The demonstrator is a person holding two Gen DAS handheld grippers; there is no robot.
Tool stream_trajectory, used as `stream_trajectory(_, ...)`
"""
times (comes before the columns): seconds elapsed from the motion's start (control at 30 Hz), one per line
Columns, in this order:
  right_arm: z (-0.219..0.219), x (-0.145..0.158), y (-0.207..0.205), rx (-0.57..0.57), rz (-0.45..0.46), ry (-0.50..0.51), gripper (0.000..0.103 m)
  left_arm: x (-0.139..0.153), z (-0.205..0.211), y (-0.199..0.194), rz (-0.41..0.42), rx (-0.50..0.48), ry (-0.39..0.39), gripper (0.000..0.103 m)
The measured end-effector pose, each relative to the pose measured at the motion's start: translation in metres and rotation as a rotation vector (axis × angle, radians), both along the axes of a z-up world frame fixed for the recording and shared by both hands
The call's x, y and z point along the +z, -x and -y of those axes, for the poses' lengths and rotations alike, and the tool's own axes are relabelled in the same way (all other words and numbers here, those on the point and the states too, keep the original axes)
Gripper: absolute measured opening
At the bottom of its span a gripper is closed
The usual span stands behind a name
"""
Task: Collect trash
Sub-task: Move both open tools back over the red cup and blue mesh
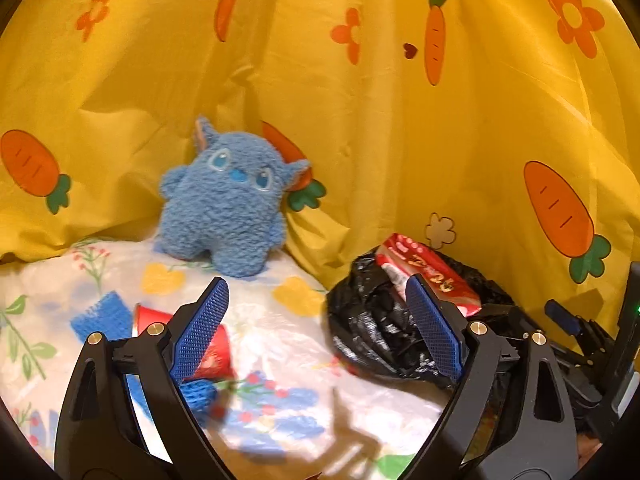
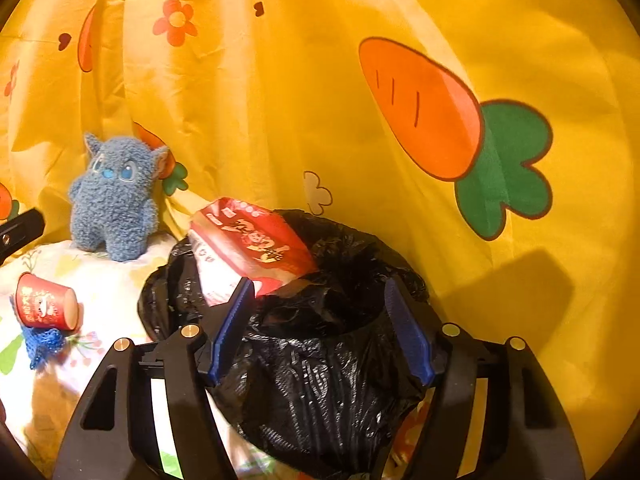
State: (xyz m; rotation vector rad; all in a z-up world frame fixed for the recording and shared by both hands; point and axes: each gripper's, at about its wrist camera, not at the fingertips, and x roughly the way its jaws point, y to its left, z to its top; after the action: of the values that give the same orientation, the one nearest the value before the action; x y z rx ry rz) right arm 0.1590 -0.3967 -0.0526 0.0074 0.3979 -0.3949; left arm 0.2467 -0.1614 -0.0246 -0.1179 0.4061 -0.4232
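Grippers first: your left gripper (image 1: 316, 326) stands spread wide with nothing between its blue ridged pads, hovering over the white floral-print plastic sheet (image 1: 280, 340); your right gripper (image 2: 322, 330) is likewise parted and empty, its jaws flanking the mouth of the crinkled black plastic trash bag (image 2: 320, 380) without visibly pinching it. Item in the bag: one red-and-white printed snack wrapper (image 2: 248, 244), propped half out of the opening and leaning on the rim. Item outstanding: one red paper cup (image 2: 46, 302), lying on its side on the sheet, partly atop a scrap of blue knitted mesh (image 2: 42, 346), just beside your left gripper's left pad. Not trash, by appearance: a fuzzy blue plush toy (image 1: 224, 200) standing against the yellow carrot-print curtain (image 1: 360, 120). Risks, as judged: the cup may roll away if you close on its round wall off-centre; the mesh may snag and lift with it; the loose wrapper may tip out if the bag is jostled.
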Motion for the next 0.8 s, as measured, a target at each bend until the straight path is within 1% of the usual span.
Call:
stream_trajectory(0.17, -0.025, 0.002, 0.006, 0.056, 0.006, -0.024, 0.069, -0.009, -0.05, 0.015, -0.038, 0.147, -0.022, 0.089)
stream_trajectory(0.3, -0.057, -0.002, -0.001, 0.16, -0.027, -0.046, 0.071, -0.015, -0.087, 0.027, -0.067, 0.255, -0.038, 0.089)
stream_trajectory(0.37, -0.076, -0.005, -0.004, 0.215, -0.04, -0.053, 0.074, -0.016, -0.103, 0.035, -0.065, 0.305, -0.055, 0.089)
stream_trajectory(0.43, -0.096, -0.008, -0.009, 0.271, -0.053, -0.055, 0.074, -0.016, -0.121, 0.041, -0.066, 0.353, -0.064, 0.089)
stream_trajectory(0.5, -0.115, -0.011, -0.014, 0.32, -0.065, -0.06, 0.077, -0.015, -0.141, 0.049, -0.068, 0.406, -0.061, 0.089)
stream_trajectory(0.53, -0.124, -0.012, -0.017, 0.343, -0.071, -0.064, 0.081, -0.015, -0.151, 0.052, -0.07, 0.435, -0.061, 0.089)
stream_trajectory(0.63, -0.152, -0.015, -0.027, 0.409, -0.091, -0.07, 0.081, -0.018, -0.179, 0.061, -0.078, 0.503, -0.057, 0.089)
stream_trajectory(0.8, -0.191, -0.023, -0.041, 0.495, -0.121, -0.068, 0.084, -0.031, -0.217, 0.068, -0.104, 0.594, -0.057, 0.089)
